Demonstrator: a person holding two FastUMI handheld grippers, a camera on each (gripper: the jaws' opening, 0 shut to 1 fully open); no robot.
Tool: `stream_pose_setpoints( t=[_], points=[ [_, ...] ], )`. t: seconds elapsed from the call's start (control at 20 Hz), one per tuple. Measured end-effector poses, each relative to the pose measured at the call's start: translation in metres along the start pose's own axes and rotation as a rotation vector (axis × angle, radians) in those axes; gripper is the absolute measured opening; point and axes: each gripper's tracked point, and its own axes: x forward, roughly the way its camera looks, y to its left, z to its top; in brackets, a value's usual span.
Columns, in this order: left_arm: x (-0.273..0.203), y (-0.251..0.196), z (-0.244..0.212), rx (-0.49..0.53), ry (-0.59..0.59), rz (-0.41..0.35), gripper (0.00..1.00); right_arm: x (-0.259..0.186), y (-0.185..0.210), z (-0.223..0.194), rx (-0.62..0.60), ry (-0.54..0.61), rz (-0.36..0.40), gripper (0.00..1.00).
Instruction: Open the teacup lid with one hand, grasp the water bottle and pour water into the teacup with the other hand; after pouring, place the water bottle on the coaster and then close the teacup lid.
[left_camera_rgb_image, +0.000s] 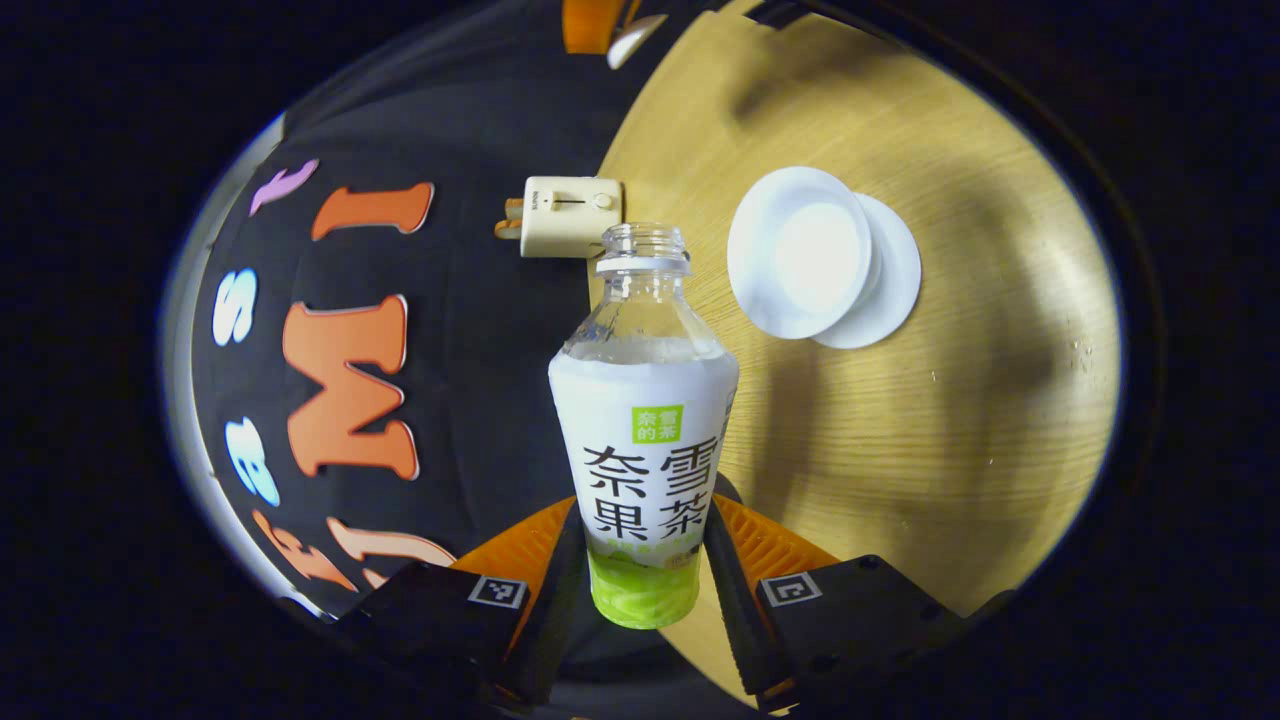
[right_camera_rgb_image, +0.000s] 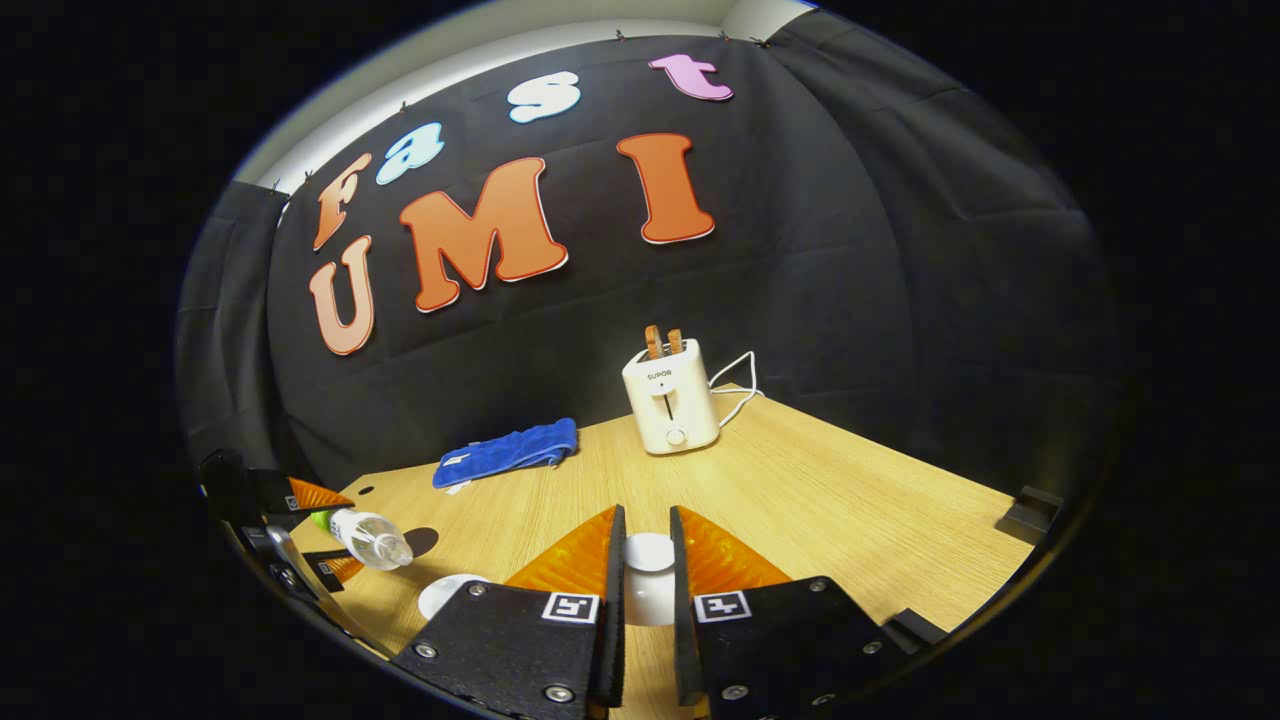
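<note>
The left hand-held gripper (left_camera_rgb_image: 640, 590) clamps the lower body of the uncapped water bottle (left_camera_rgb_image: 642, 440), both fingers pressed against its sides, and holds it turned on its side so the open neck reaches out over the table (left_camera_rgb_image: 950, 450) toward the teacup (left_camera_rgb_image: 805, 250). The cup sits open on its white saucer (left_camera_rgb_image: 895, 290), well short of the bottle's mouth, which suggests the pour is being lined up or has just ended; no stream of water is visible. In the right gripper view the same bottle (right_camera_rgb_image: 368, 537) lies tilted at the far left in the other hand-held gripper (right_camera_rgb_image: 300, 530), its neck pointing at a white rim (right_camera_rgb_image: 450, 592) that is probably the saucer. The right hand-held gripper (right_camera_rgb_image: 646, 565) is narrowed around the white teacup lid (right_camera_rgb_image: 648, 575) and appears to hold it lifted off to one side, presumably to keep the cup clear for pouring; whether both fingers truly press on it cannot be told. Farther back stand a toaster (right_camera_rgb_image: 672, 408) and a folded blue cloth (right_camera_rgb_image: 508, 452). A dark round patch (right_camera_rgb_image: 420, 541) near the bottle may be the coaster.
</note>
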Motion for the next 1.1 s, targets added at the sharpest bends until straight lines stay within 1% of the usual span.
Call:
stream_pose_setpoints(
  t=[0.15,0.2,0.25,0.3,0.35,0.4,0.45,0.5,0.55,0.6,0.65,0.7,0.75,0.8,0.85,0.9,0.95,1.0,1.05,1.1],
  points=[
    [0.009,-0.022,0.000,-0.285,-0.019,0.006,0.67,-0.001,-0.006,0.001,0.005,-0.005,-0.015,0.20],
    [0.011,-0.025,0.003,-0.365,-0.033,0.014,0.67,0.000,-0.006,0.000,0.005,-0.003,-0.018,0.20],
    [0.013,-0.025,0.007,-0.445,-0.046,0.028,0.70,0.000,-0.006,-0.001,0.003,0.000,-0.020,0.20],
    [0.015,-0.028,0.013,-0.518,-0.066,0.038,0.67,0.001,-0.005,-0.002,0.000,0.003,-0.020,0.20],
    [0.016,-0.029,0.019,-0.592,-0.081,0.045,0.70,0.002,-0.003,-0.003,-0.003,0.007,-0.018,0.20],
    [0.015,-0.029,0.020,-0.669,-0.092,0.046,0.70,0.002,-0.001,-0.005,-0.007,0.010,-0.014,0.20],
    [0.017,-0.029,0.022,-0.745,-0.099,0.041,0.66,0.002,0.002,-0.006,-0.008,0.012,-0.010,0.20],
    [0.018,-0.031,0.022,-0.821,-0.099,0.024,0.70,0.002,0.003,-0.006,-0.010,0.014,-0.006,0.20],
    [0.018,-0.033,0.020,-0.904,-0.095,0.003,0.66,0.002,0.005,-0.006,-0.014,0.015,-0.004,0.20],
    [0.019,-0.033,0.021,-0.992,-0.102,-0.015,0.70,0.003,0.005,-0.007,-0.018,0.015,-0.003,0.20],
    [0.019,-0.030,0.022,-1.078,-0.111,-0.022,0.66,0.003,0.006,-0.006,-0.019,0.015,-0.001,0.20],
    [0.021,-0.026,0.019,-1.151,-0.115,-0.015,0.70,0.003,0.006,-0.007,-0.020,0.016,-0.001,0.20],
    [0.021,-0.018,0.019,-1.210,-0.121,0.001,0.66,0.003,0.005,-0.008,-0.019,0.018,-0.003,0.20],
    [0.020,-0.011,0.016,-1.266,-0.122,0.022,0.70,0.004,0.005,-0.009,-0.018,0.020,-0.003,0.20],
    [0.016,-0.004,0.014,-1.324,-0.135,0.033,0.67,0.003,0.005,-0.009,-0.018,0.021,-0.004,0.20],
    [0.017,0.003,0.011,-1.377,-0.133,0.038,0.70,0.004,0.004,-0.009,-0.018,0.021,-0.007,0.16],
    [0.018,0.003,0.009,-1.416,-0.128,0.051,0.67,0.004,0.003,-0.010,-0.019,0.023,-0.010,0.16],
    [0.016,0.006,0.009,-1.437,-0.114,0.069,0.67,0.004,0.002,-0.009,-0.019,0.025,-0.012,0.20],
    [0.017,0.011,0.009,-1.454,-0.114,0.099,0.70,0.005,0.001,-0.009,-0.020,0.025,-0.015,0.20],
    [0.019,0.011,0.011,-1.468,-0.124,0.120,0.70,0.004,0.001,-0.010,-0.020,0.024,-0.016,0.20]
  ],
)
